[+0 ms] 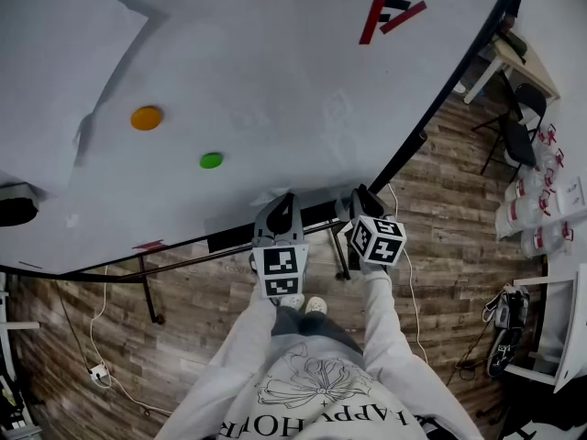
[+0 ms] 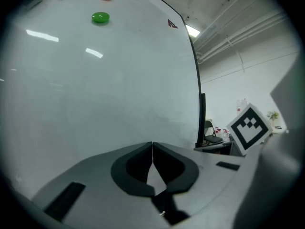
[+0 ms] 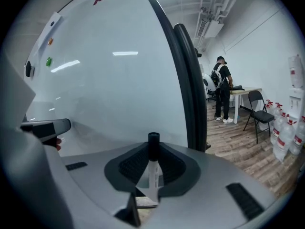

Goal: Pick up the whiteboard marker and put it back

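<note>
The whiteboard marker point(image 3: 153, 171), white-bodied with a black cap, stands upright between the jaws of my right gripper point(image 3: 153, 159), which is shut on it. In the head view the right gripper point(image 1: 359, 200) is held at the lower edge of the whiteboard point(image 1: 275, 71), near its dark marker tray point(image 1: 229, 236). The marker itself is hidden there. My left gripper point(image 1: 278, 207) is just to its left at the same edge. In the left gripper view the left gripper point(image 2: 152, 152) has its jaws closed together with nothing between them, and it faces the board.
On the board are an orange magnet point(image 1: 146, 117), a green magnet point(image 1: 211, 160), a red logo point(image 1: 390, 15) and a black object point(image 1: 16, 209) at far left. The board's black frame point(image 3: 187, 80) is close on the right. Beyond it are a person point(image 3: 222, 87), a folding chair point(image 3: 257, 111) and water bottles point(image 1: 532, 209).
</note>
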Demonstrator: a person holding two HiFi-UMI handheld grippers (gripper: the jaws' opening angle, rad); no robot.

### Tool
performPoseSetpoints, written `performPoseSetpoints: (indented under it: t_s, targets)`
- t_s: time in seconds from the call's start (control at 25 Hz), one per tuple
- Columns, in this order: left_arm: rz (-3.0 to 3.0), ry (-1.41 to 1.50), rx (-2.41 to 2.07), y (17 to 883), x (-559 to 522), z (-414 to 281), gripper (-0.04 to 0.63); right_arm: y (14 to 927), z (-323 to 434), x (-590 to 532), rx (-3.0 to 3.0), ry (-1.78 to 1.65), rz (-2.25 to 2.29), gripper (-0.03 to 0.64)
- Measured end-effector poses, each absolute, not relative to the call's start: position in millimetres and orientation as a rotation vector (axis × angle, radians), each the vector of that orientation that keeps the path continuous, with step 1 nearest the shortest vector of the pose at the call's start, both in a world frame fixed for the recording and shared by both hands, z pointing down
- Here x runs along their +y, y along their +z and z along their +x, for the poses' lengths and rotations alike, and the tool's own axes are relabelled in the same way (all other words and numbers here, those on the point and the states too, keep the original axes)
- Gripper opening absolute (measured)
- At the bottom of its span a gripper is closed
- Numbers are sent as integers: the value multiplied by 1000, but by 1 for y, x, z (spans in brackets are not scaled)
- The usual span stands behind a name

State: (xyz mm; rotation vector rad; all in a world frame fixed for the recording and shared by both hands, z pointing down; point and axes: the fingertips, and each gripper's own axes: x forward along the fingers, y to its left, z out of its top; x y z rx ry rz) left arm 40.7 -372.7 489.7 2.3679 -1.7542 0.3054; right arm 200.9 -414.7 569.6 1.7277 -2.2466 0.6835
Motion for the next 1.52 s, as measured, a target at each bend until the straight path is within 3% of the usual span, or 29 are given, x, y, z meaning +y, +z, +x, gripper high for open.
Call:
performPoseSetpoints:
  t_s: [0.36, 0.52, 0.76, 1.52]
  targets:
    - [2366, 304, -1753, 490, -373, 40, 6, 574, 204, -416, -2208, 660, 1751, 63]
    - [2368, 299, -1753, 489, -374, 40, 6, 570, 204, -416, -2210, 619, 1769, 133]
    - [2384, 285, -1746, 483, -373, 43, 6, 555, 214, -412, -2197, 568, 1842, 146]
    - [2500, 184, -1726, 436, -361, 67, 6, 463, 228, -367, -2261, 309, 2017, 56]
